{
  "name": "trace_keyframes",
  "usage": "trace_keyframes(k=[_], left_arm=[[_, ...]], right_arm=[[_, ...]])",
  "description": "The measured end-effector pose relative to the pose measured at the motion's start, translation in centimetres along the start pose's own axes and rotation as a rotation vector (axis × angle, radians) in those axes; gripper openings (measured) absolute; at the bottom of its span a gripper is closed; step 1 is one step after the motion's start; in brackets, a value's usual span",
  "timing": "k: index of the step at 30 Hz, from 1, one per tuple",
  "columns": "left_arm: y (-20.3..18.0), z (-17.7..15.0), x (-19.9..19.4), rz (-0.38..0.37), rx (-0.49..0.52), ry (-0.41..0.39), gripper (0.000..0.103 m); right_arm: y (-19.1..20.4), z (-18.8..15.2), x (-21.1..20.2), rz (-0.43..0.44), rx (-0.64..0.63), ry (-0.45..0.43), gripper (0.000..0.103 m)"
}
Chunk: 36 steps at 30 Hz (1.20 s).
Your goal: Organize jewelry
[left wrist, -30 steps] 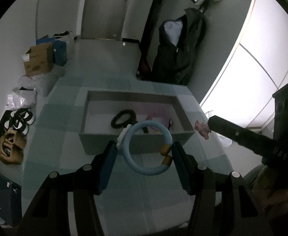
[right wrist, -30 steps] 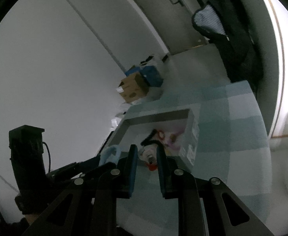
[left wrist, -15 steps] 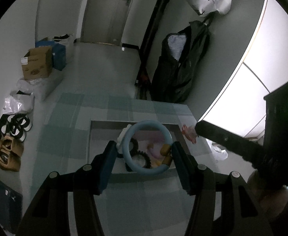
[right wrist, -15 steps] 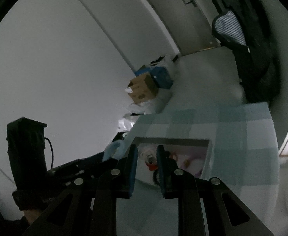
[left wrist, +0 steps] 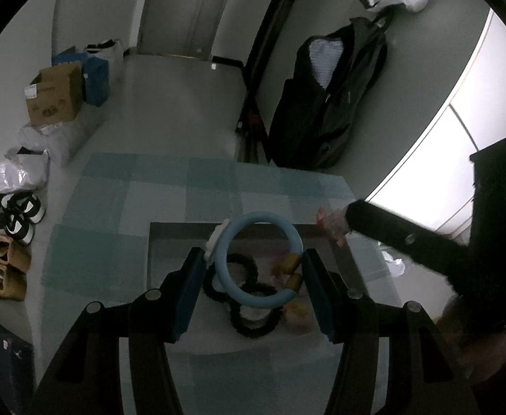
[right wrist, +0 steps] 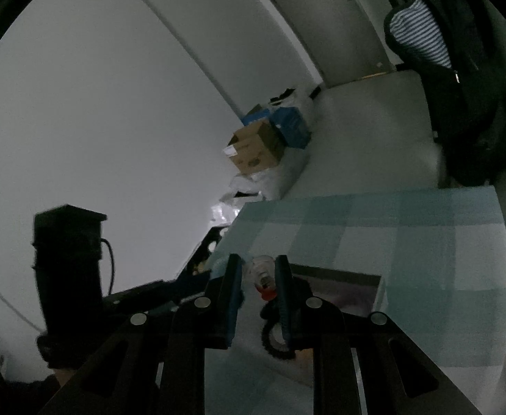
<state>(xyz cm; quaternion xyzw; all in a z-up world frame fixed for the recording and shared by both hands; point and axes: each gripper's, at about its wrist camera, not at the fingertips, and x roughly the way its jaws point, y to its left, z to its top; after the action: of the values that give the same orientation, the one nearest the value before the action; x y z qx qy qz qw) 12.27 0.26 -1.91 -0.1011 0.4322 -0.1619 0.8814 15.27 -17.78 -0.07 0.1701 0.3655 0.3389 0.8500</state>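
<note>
My left gripper (left wrist: 253, 269) is shut on a light blue bangle (left wrist: 225, 263) with tan beads and a white charm, held above the grey open box (left wrist: 170, 228). Inside the box lie a black beaded bracelet (left wrist: 253, 325) and pale pink and yellow pieces. My right gripper (right wrist: 258, 282) is shut on a small clear and red trinket (right wrist: 263, 276), also above the box (right wrist: 343, 276); the trinket (left wrist: 332, 224) shows at its tips in the left wrist view. The black bracelet (right wrist: 273, 346) shows below the right fingers.
The box sits on a table with a blue checked cloth (left wrist: 121, 200). Beyond the table are a cardboard box (left wrist: 54, 95), blue boxes, bags, shoes (left wrist: 14, 214) and a dark jacket (left wrist: 325, 103) hanging by a door.
Both grippers have moved forward and over the box with their items still held. The box now lies directly beneath the bangle instead of ahead of it.
</note>
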Motion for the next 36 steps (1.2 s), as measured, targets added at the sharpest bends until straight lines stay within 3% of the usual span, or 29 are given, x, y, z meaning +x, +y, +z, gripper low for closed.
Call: trace_keyframes(k=[9,36], left_arm=[[0.9,0.6,1.8,-0.023,-0.038,0.055,0.052],[0.5,0.3,2.9,-0.012,-0.021,0.110,0.053]], right_arm=[[-2.1,0.4,1.8,0.008,0.077,0.056,0.019],[-2.5,-0.4,3.7,-0.054,0.064,0.107,0.020]])
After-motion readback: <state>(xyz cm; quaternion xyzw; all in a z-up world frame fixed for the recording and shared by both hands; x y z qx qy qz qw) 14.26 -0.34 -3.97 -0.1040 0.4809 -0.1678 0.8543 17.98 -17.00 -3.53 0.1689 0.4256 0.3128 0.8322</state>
